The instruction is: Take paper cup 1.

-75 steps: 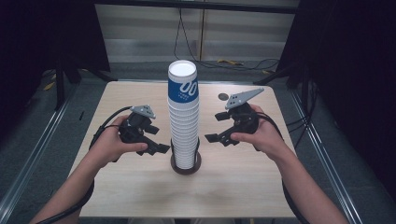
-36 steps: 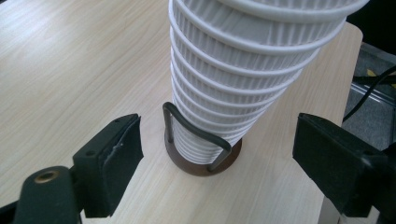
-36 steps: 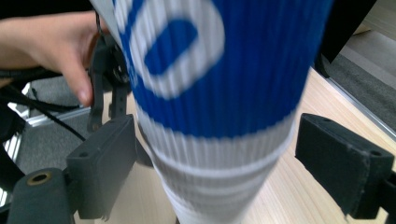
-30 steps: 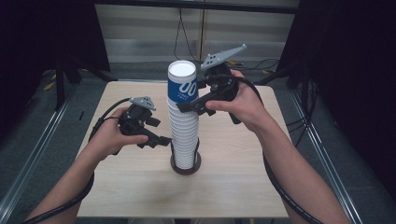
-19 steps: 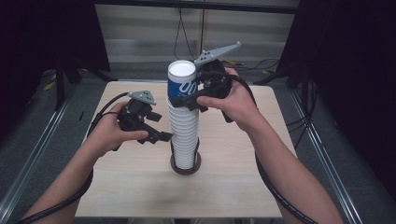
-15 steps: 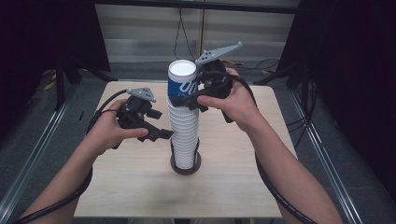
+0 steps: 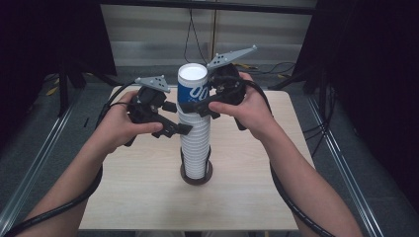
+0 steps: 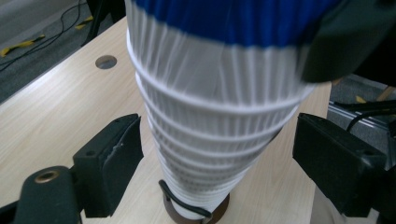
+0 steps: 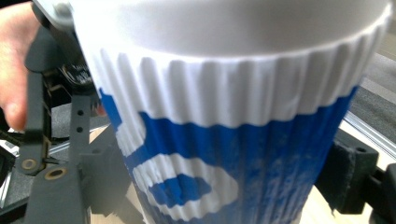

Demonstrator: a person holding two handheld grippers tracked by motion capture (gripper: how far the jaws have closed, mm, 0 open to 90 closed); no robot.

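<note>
1. Blue-and-white ribbed paper cup [image 7: 191, 89] sits on top of the tall stack of white ribbed paper cups [image 7: 194, 143], mid-table, stack base in a dark round holder [image 7: 196, 177]. Top cup looks nested in the stack, not lifted clear.
2. Right gripper [image 7: 203, 107] is at the top cup's level, coming in from the right. In the right gripper view the blue cup wall [image 9: 243, 154] fills the space between the jaws; one jaw pad [image 9: 348, 175] sits at the cup's right flank, apparently touching. Can't tell whether it's actually clamped or just bracketing the cup.
3. Left gripper [image 7: 173, 128] is lower, on the left of the stack. In the left gripper view its jaws stand spread wide, one pad [image 8: 112, 163] on each side of the white stack [image 8: 210, 140] with visible gaps: released, nothing held.
4. Person's left hand [image 7: 116, 126] and right hand [image 7: 247, 106] wrap the gripper handles; cables trail off toward the near edge.
5. Light wood table [image 7: 123, 197] otherwise bare near the stack; small round hole [image 8: 106, 61] in the far-left of the top, seen from the left gripper.
6. Progress, my read: early. Both grippers positioned, approach done. Left to do: left closes on the stack to brace it, right firms its grip, pulls the top cup up and off, sets it down. Risk: several cups come off together if the stack isn't braced.
</note>
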